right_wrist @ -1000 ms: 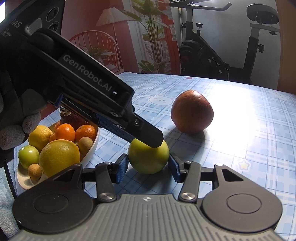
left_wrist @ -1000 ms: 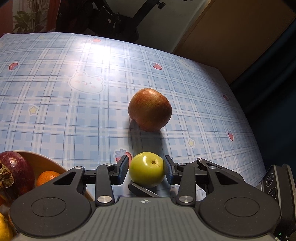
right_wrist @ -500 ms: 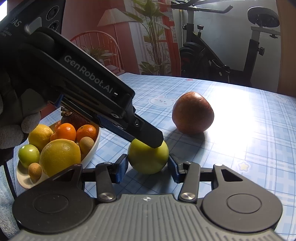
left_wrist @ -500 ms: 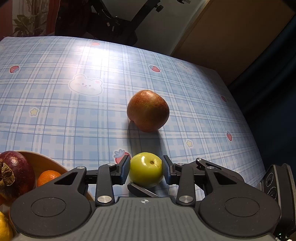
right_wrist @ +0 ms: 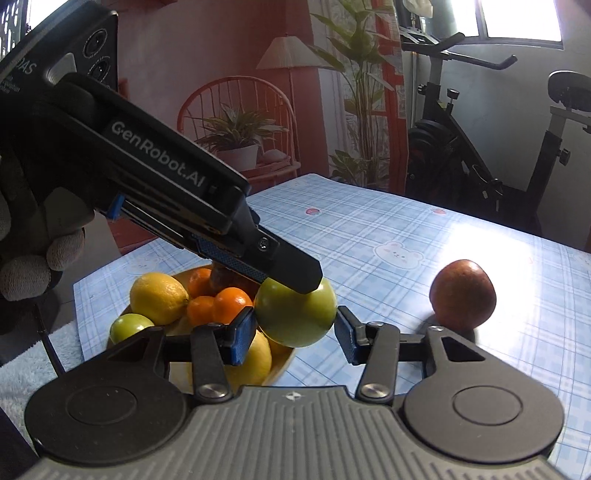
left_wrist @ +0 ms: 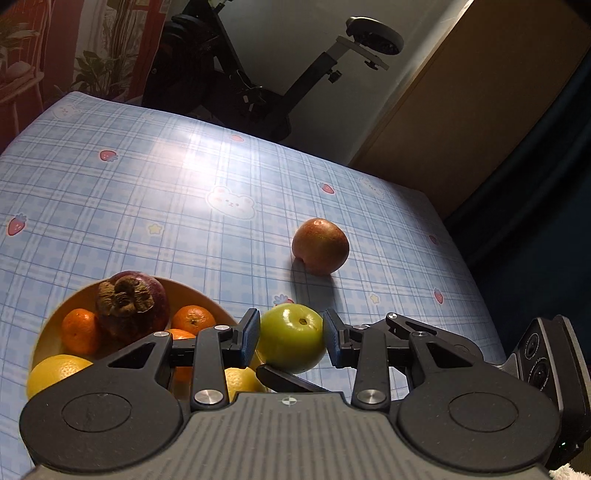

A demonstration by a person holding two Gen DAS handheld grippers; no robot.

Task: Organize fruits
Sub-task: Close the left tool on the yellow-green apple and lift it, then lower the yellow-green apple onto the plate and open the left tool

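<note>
Left gripper (left_wrist: 291, 336): clamped on the green apple (left_wrist: 291, 338), lower centre of frame, stem pit tilted up and away.
Right gripper (right_wrist: 295, 334): jaws flank the same apple; contact unclear.
Bowl (left_wrist: 55, 317): lower left, holding citrus.
Red apple (left_wrist: 320, 246): alone on counter (left_wrist: 147, 192), right of centre.

Ahead of the claw lay a table (left_wrist: 155, 192) under a pale blue plaid cloth printed with bears, stars and strawberries, a bright patch of daylight glaring across it. Beyond its far edge stood a black exercise bike (right_wrist: 491, 147). Farther off and left of that were a tall leafy plant (right_wrist: 362, 92), a floor lamp (right_wrist: 286, 55) with a pleated shade, a red wire chair (right_wrist: 236, 107) and a reddish wall. A window (right_wrist: 521, 18) shone at the upper right. In the other view a tan panel (left_wrist: 461, 96) rose off to the right.
</note>
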